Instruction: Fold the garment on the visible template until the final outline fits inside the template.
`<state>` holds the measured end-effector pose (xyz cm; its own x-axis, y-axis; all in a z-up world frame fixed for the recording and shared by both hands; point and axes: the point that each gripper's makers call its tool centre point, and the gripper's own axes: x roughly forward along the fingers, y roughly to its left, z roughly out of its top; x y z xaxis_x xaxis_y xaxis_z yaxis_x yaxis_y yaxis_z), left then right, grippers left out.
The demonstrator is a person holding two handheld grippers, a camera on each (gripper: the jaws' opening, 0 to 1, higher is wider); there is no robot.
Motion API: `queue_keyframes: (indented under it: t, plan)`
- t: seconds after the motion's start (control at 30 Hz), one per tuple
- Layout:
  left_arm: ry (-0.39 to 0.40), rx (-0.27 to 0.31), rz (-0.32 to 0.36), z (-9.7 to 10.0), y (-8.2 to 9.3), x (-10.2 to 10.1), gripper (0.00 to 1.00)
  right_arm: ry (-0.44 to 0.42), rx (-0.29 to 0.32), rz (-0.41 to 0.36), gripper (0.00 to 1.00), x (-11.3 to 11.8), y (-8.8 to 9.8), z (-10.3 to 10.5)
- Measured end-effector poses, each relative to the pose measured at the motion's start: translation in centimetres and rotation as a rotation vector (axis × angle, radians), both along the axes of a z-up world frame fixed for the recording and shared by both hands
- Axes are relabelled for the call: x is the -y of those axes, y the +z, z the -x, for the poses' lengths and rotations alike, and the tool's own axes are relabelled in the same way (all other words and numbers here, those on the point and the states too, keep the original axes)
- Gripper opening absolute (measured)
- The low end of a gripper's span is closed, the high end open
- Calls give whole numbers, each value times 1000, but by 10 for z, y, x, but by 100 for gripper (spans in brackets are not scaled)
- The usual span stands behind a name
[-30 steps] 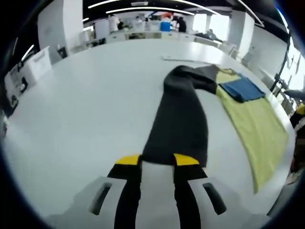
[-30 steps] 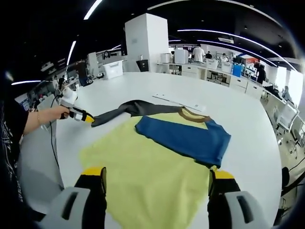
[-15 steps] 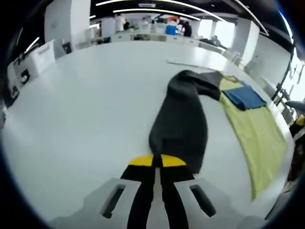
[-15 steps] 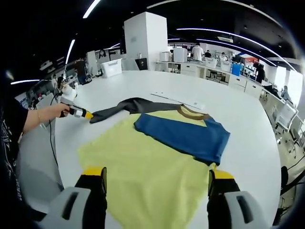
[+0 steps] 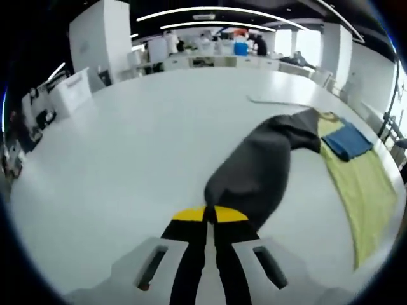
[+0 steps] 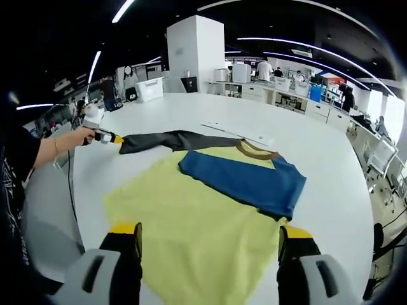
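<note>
I am at the step of drawing out one dark sleeve (image 5: 257,171) of the garment, before any real fold is made. My left gripper (image 5: 210,215) has its jaws pressed together on the end of this sleeve, low in the middle of the left gripper view; in the right gripper view the same gripper (image 6: 109,138) is at the left of the frame, in my hand (image 6: 81,135), with the sleeve stretched from it toward the collar. The garment lies on the white worktop (image 5: 127,140): a yellow-green body (image 6: 197,235), a blue part (image 6: 245,181) folded over it, and a brown collar (image 6: 254,150) at the centre of the frame. My right gripper (image 6: 208,238) hangs over the yellow-green cloth with its jaws wide apart, holding nothing. I judge that the next move is to carry the sleeve across onto the body and lay it flat, without dragging the rest of the cloth. I cannot make out the outline of the template, though a thin pale strip (image 6: 238,135) lies just beyond the collar. The other sleeve is hidden or folded under, I cannot tell which.
</note>
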<state>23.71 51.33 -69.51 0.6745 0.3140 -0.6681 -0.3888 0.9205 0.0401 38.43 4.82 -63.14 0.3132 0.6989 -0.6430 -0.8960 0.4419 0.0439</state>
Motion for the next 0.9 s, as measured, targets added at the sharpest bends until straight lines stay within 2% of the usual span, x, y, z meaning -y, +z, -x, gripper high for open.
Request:
queue_keyframes:
  t: [0.33, 0.6, 0.77, 0.9]
  plan:
    - [21, -36, -15, -2, -7, -17, 0, -10, -3, 12, 89, 5, -3, -1]
    - [53, -40, -43, -4, -3, -36, 0, -7, 2, 14, 91, 7, 0, -4]
    - [50, -48, -49, -8, -4, -42, 0, -4, -4, 15, 91, 8, 0, -3]
    - [42, -76, -53, -11, -10, -47, 0, 1, -7, 27, 92, 9, -1, -2]
